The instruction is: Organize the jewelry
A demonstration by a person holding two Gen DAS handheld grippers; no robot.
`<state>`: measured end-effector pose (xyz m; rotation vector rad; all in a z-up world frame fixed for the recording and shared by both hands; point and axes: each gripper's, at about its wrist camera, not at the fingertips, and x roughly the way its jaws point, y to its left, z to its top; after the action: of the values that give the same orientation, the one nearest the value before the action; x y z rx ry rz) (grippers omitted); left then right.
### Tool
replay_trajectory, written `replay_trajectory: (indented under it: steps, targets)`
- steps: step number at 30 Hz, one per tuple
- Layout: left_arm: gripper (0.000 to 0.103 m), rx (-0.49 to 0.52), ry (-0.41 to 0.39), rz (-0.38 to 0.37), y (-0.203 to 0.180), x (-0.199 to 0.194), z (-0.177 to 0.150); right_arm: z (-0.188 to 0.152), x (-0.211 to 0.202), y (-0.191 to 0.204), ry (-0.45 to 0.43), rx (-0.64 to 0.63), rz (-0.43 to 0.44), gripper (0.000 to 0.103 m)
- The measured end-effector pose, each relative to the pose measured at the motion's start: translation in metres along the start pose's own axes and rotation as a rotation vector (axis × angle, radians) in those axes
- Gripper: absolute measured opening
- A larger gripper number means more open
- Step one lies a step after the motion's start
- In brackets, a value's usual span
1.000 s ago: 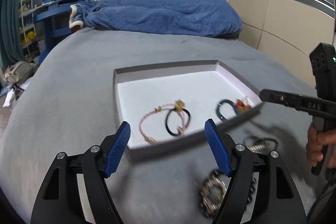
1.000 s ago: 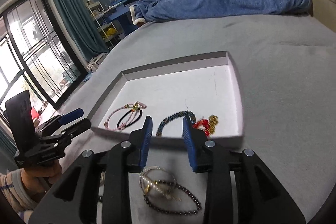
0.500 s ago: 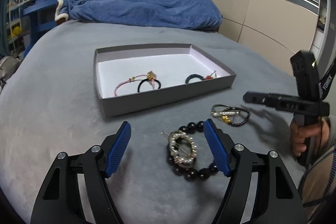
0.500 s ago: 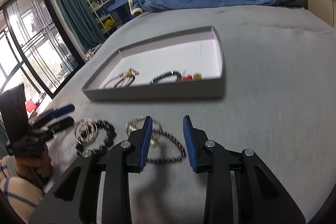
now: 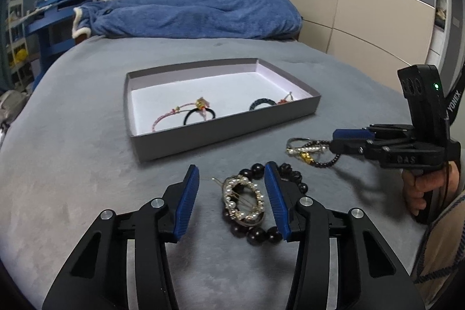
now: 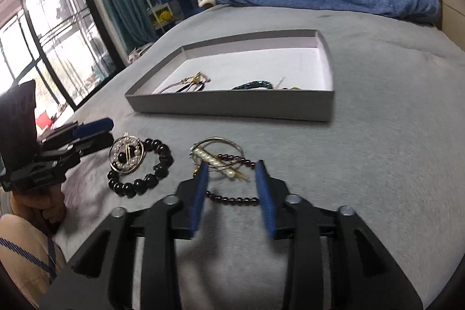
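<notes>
Jewelry on a grey bedspread (image 5: 72, 164), seen from two handheld grippers. Closer to the loose pieces than a second ago, when both views looked down into the tray (image 5: 226, 132) from above; now low and in front of its near wall.

Left gripper (image 5: 232, 193): blue pads apart but closing, narrower than a moment earlier, straddling a pearl hair clip (image 5: 243, 201) lying on top of a black bead bracelet (image 5: 261, 233); no pad touching either piece. Part of the bracelet hidden under the clip and behind the right-hand pad.

Right gripper (image 6: 231, 188): pads apart and opening, wider than a second ago, set on either side of a tangle of silver bangles (image 6: 216, 151), a pearl pin and a dark red bead strand (image 6: 235, 199); no contact visible. Exact make-up of the tangle hard to sort out.

Shallow grey tray with white floor, beyond the loose pieces. Inside: a pink cord bracelet (image 5: 171, 118) overlapping a black hair tie (image 5: 200, 118) with a small gold charm, and further right a dark teal bracelet (image 5: 261, 104) beside small red and gold bits, too small to identify. From the right wrist view, tray contents mostly hidden by the near wall.

Hand (image 5: 421, 188) gripping the right gripper's handle, partly cut off at the edge.
</notes>
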<state>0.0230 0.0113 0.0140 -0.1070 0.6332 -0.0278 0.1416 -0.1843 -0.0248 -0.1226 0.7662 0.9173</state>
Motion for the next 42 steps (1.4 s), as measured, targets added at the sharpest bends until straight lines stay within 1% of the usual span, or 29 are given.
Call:
replay_trajectory:
  steps: [1, 2, 7, 10, 13, 16, 20, 24, 28, 33, 38, 42]
  targets:
    - [0.048, -0.004, -0.005, 0.006, 0.001, -0.001, 0.0, 0.001, 0.001, 0.001, 0.001, -0.008, 0.002, 0.057]
    - [0.048, -0.005, -0.009, 0.011, 0.001, -0.002, 0.0, 0.003, 0.001, 0.003, 0.002, -0.015, 0.005, 0.059]
    - [0.048, 0.001, -0.016, 0.022, 0.0, -0.004, 0.0, 0.015, 0.018, 0.004, 0.049, -0.026, -0.003, 0.06]
    - [0.049, 0.014, -0.021, 0.024, -0.002, -0.005, 0.0, 0.021, 0.032, 0.002, 0.097, -0.026, -0.006, 0.06]
    - [0.049, 0.03, -0.022, 0.023, -0.005, -0.005, -0.001, 0.024, 0.04, 0.003, 0.119, -0.043, -0.005, 0.06]
    - [0.049, 0.053, -0.011, 0.017, -0.009, -0.003, 0.0, 0.024, 0.042, 0.003, 0.121, -0.05, 0.006, 0.049]
    - [0.049, 0.085, -0.005, 0.018, -0.016, -0.002, -0.001, 0.022, 0.034, -0.001, 0.079, -0.032, 0.02, 0.049]
    - [0.049, 0.1, -0.013, 0.019, -0.019, -0.003, -0.002, 0.018, 0.014, -0.007, -0.005, 0.01, 0.029, 0.049]
    - [0.049, 0.125, -0.014, -0.001, -0.023, -0.003, -0.002, 0.009, -0.007, -0.018, -0.053, 0.051, 0.004, 0.049]
    - [0.049, 0.162, 0.02, -0.024, -0.03, 0.004, -0.001, -0.004, -0.022, -0.036, -0.065, 0.112, -0.04, 0.049]
    - [0.049, 0.211, 0.072, -0.071, -0.039, 0.018, 0.006, -0.011, -0.027, -0.045, -0.073, 0.165, -0.038, 0.049]
    - [0.049, 0.238, 0.086, -0.112, -0.049, 0.031, 0.016, -0.012, -0.026, -0.047, -0.063, 0.178, -0.035, 0.049]
